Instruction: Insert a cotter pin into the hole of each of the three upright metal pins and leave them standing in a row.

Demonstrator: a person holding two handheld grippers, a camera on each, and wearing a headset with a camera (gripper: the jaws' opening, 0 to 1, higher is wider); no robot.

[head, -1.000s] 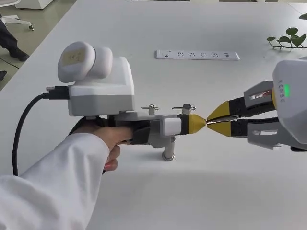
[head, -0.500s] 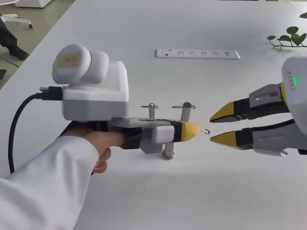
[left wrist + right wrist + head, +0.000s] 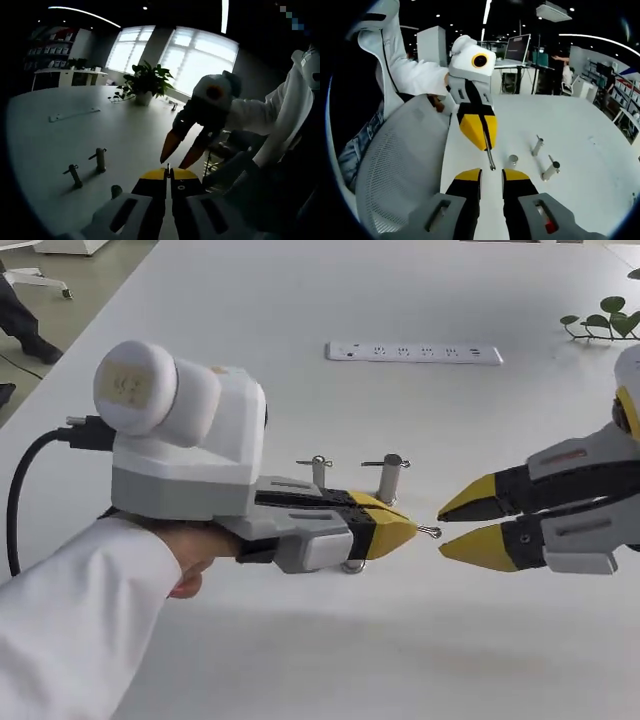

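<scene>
1. Step in hand, as I judge it: the third and last insertion, at a gripper-to-gripper hand-over. The left gripper (image 3: pixel 400 530) is pressed together on the cotter pin (image 3: pixel 428 532), whose loop end pokes out toward 3 o'clock.
2. The right gripper (image 3: pixel 446 530) is spread, with one jaw above and one below the loop. It is just short of the loop and not touching. In the right gripper view the cotter pin (image 3: pixel 490 152) points at the gap between that gripper's own jaws.
3. The rear-left pin (image 3: pixel 319 472) and rear-right pin (image 3: pixel 391 476) stand upright at 12 o'clock of the left gripper's tip, each with a cotter pin lying crosswise through its top.
4. The bare pin (image 3: pixel 116 191) stands upright with nothing across it. In the head view its base (image 3: pixel 352 566) peeks out at 6 o'clock under the left gripper.
5. Next move, as a judgement: close the right gripper on the loop, release with the left gripper, then line the straight leg up with the bare pin's hole. A skewed grip would probably topple the pin.
6. Containers: the white table (image 3: pixel 300 660) carries none. The pins' cross holes are the only receptacles, with two filled and one open.
</scene>
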